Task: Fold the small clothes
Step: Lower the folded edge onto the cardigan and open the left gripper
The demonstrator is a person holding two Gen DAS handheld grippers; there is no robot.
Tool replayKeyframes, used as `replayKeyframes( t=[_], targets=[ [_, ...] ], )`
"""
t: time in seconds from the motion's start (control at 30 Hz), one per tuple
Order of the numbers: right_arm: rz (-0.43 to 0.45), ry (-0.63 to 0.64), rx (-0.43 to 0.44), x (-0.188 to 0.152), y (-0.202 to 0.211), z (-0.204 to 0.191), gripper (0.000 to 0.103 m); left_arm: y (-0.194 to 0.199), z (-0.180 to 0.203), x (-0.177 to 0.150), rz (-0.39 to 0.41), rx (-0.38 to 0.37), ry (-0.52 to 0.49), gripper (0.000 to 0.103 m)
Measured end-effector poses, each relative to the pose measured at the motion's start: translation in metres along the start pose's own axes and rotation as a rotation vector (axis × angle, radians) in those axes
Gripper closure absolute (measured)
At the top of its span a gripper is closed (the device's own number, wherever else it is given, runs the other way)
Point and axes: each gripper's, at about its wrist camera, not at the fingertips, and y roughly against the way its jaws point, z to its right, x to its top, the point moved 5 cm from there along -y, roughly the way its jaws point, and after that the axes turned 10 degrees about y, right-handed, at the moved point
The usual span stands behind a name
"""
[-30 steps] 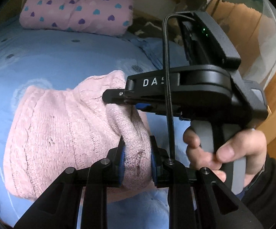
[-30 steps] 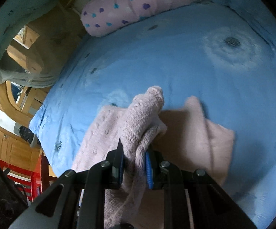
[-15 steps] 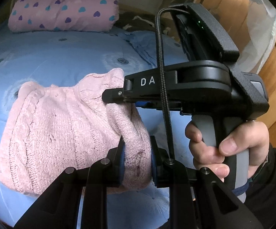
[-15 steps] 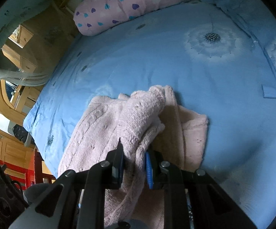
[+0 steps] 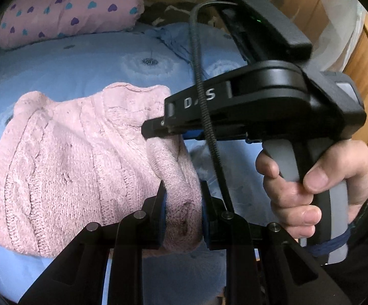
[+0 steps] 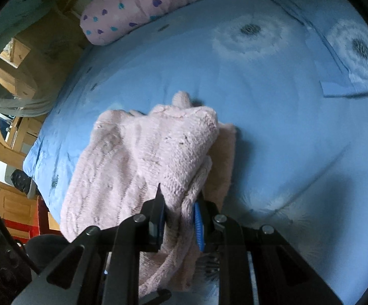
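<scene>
A pink knitted sweater (image 5: 77, 157) is held up over the blue bed cover (image 5: 95, 63). My left gripper (image 5: 182, 203) is shut on a bunched edge of it. My right gripper (image 6: 177, 211) is shut on another edge of the same sweater (image 6: 143, 152); it also shows in the left wrist view (image 5: 156, 129), just above and behind the left one, pinching the knit. The sweater hangs doubled over to the left of both grippers, its far part resting on the bed. Its underside is hidden.
A pink pillow with heart dots (image 5: 69, 12) lies at the head of the bed, also in the right wrist view (image 6: 148, 7). Wooden furniture (image 5: 362, 50) stands by the bed's side. A red chair (image 6: 18, 226) and wooden cabinets sit beyond the bed edge.
Both grippers have carried the held sweater edge forward across the bed. The sweater has doubled over itself more and covers more of the lower layer.
</scene>
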Motion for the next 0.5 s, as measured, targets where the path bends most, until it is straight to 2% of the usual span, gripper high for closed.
replayKeyframes(
  t=[0.27,0.4,0.43,0.5],
  targets=[
    [-0.049,0.000,-0.035,-0.002,-0.024,0.004,0.079,-0.015,0.010,-0.006,0.025,0.138,-0.087,0.096],
    [-0.049,-0.036,-0.023,-0.003,-0.029,0.009,0.073,-0.011,0.009,-0.005,0.036,0.043,-0.014,0.089],
    [-0.051,-0.052,-0.020,-0.004,-0.030,0.013,0.066,-0.008,0.009,-0.004,0.032,0.014,0.000,0.088],
    [-0.050,-0.068,-0.010,-0.006,-0.031,0.021,0.059,0.003,0.010,-0.003,0.035,-0.025,-0.001,0.088]
  ],
)
